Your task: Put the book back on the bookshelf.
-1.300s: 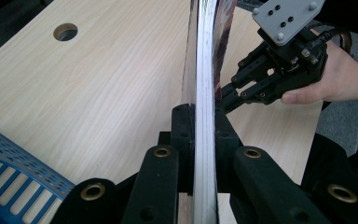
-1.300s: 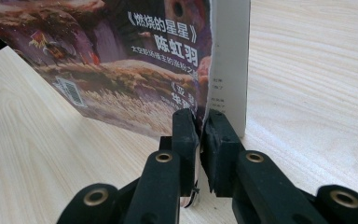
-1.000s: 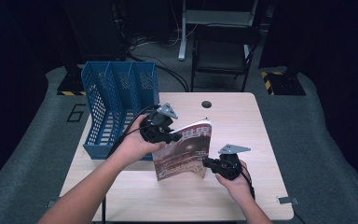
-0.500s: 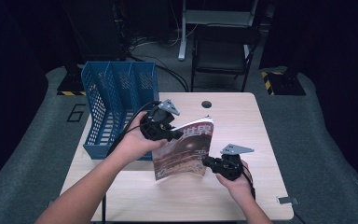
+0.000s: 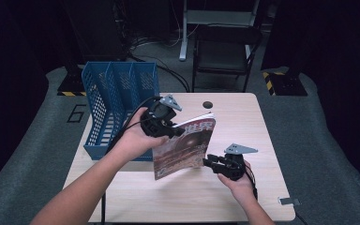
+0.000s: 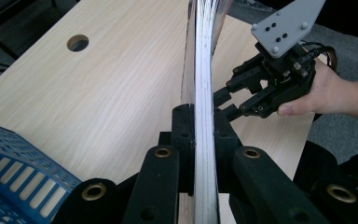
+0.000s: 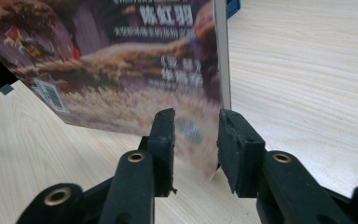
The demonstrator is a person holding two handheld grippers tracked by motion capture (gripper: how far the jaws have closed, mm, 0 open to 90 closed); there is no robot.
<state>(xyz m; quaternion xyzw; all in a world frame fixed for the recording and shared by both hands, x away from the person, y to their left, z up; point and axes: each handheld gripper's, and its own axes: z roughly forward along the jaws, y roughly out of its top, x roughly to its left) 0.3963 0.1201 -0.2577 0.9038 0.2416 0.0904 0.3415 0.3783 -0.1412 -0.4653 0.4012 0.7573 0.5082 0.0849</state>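
Clamping the top edge of the magazine (image 5: 183, 146), the left gripper (image 5: 165, 123) has its jaws clenched on the pages and holds it upright above the worktop (image 5: 243, 117), just beside the blue file rack (image 5: 117, 101). The right gripper (image 5: 214, 163) sits at the magazine's lower corner; its jaws have just been opening and now stand apart, the corner between them but no longer pinched.
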